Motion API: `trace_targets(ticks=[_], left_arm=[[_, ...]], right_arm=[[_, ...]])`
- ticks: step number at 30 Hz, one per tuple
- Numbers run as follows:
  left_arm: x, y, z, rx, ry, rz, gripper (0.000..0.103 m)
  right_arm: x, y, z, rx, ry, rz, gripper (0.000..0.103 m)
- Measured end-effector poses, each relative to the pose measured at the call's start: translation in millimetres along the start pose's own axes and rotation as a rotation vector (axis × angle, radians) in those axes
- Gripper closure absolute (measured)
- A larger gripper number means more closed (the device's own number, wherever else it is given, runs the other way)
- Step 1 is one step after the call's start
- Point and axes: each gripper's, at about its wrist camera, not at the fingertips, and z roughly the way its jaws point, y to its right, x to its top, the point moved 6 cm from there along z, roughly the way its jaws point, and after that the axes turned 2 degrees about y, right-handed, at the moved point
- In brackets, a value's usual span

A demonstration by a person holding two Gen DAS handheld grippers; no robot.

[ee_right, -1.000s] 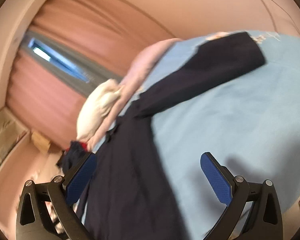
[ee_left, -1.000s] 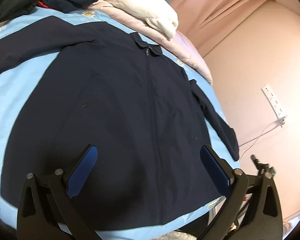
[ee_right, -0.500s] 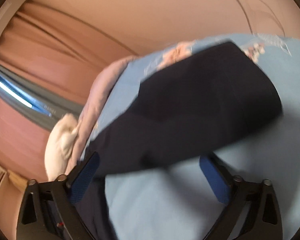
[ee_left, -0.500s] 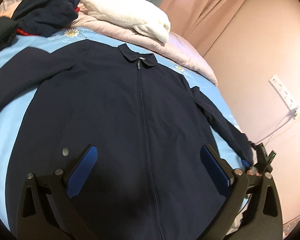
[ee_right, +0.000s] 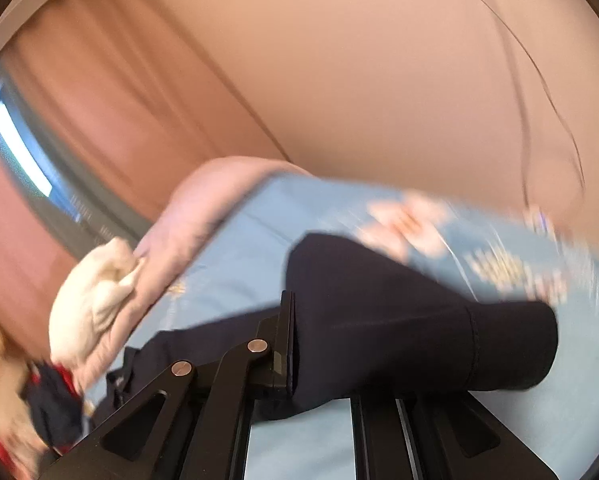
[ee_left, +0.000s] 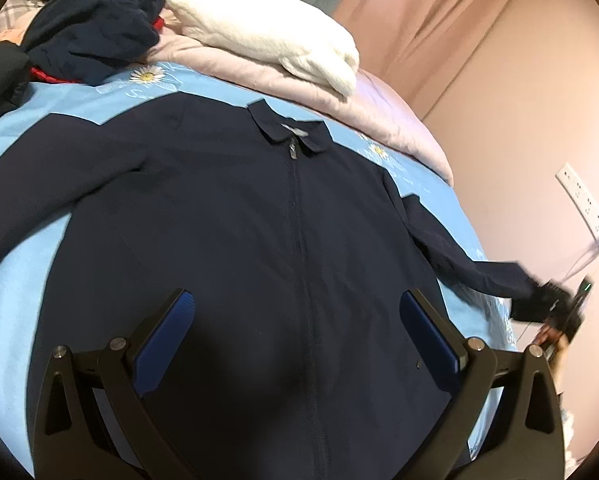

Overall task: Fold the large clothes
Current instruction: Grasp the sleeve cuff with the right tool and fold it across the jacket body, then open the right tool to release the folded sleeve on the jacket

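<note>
The right tool is clamped on the navy jacket's sleeve cuff; the left tool hovers with fingers apart over the jacket on the bed.

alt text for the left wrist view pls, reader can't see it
A navy zip-front jacket lies face up and spread flat on a light blue bedsheet, with the open left gripper above its lower half. At the right edge, the right gripper is shut on a sleeve cuff. White folded bedding and dark crumpled clothes sit beyond the collar.
</note>
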Motion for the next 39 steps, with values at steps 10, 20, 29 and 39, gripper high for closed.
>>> trace_targets(ticks=[10,20,29,39], left_arm=[[8,-49,-41,-0.014,0.061,-0.076,0.0],[-1,-116,-55,0.073,0.05,-0.153,0.0],[6,-119,-31,0.071,-0.013,-0.155,0.0],[61,-32,15,-0.155,-0.051,-0.111,0.0]], right_arm=[[-84,-317,8,0.189,-0.089,-0.733,0.094],[-351,-393,74,0.147,-0.421,-1.434,0.092],[-288,-346,37,0.454,-0.524,-1.052,0.045],[-187,-242,48,0.447,-0.497,-0.59,0.045]])
